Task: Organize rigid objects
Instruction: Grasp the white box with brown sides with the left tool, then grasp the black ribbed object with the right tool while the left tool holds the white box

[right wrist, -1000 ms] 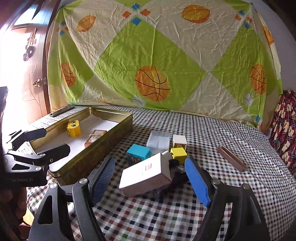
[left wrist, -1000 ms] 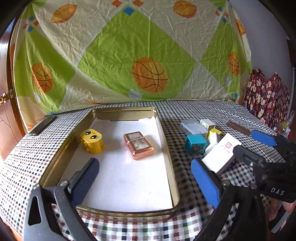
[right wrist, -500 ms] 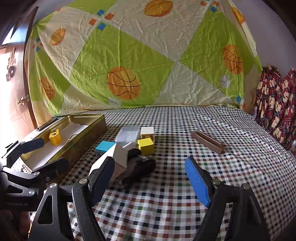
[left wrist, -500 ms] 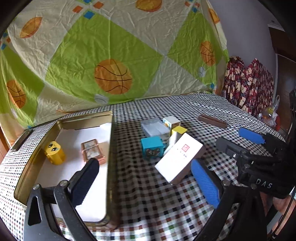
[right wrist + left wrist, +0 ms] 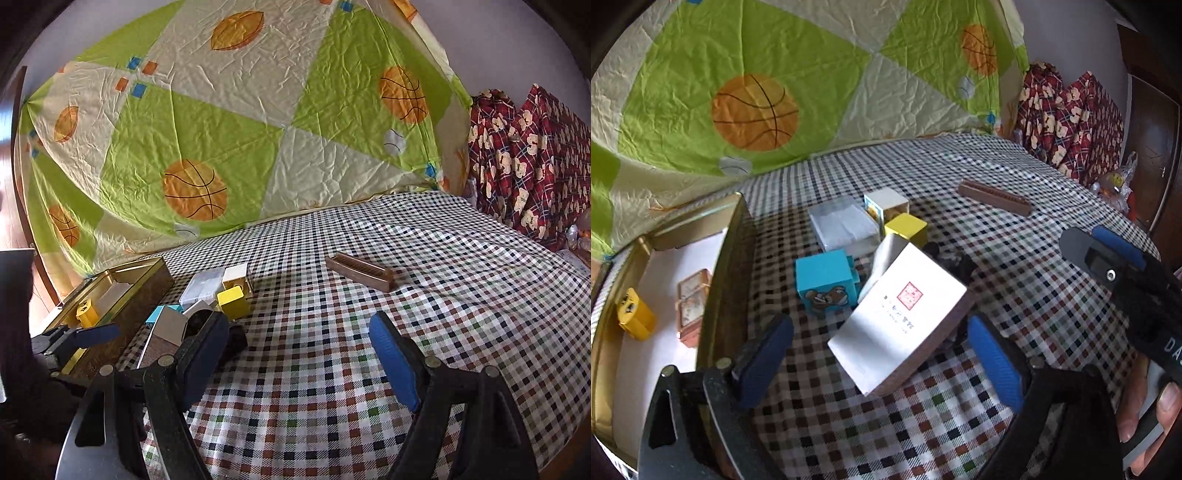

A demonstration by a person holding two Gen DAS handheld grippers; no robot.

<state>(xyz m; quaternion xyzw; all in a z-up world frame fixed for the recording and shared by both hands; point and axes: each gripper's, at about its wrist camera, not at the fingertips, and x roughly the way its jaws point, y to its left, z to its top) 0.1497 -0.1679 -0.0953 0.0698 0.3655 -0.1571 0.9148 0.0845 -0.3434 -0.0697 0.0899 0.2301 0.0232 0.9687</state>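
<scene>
White box [image 5: 899, 317] w/ a red stamp lies tilted on the checkered cloth [image 5: 1015, 258], propped on a dark thing under it, right between the pads of the left gripper [image 5: 882, 360]. Those jaws are closing in but don't press it yet. It looks like stiff card, prob light, w/ smooth sides that could slip, so pinch it on its two long sides near the middle. Blue cube [image 5: 825, 282] w/ a bear face sits just beside it & could get bumped; a yellow cube [image 5: 907, 229], clear box [image 5: 842, 225] & small white cube [image 5: 886, 203] crowd behind. Gold tin tray [image 5: 729, 258] waits at the left w/ a yellow toy [image 5: 633, 314] inside. Right gripper [image 5: 295, 350] has jaws apart, nothing in them, over bare cloth; brown bar [image 5: 360, 271] lies well apart ahead.
</scene>
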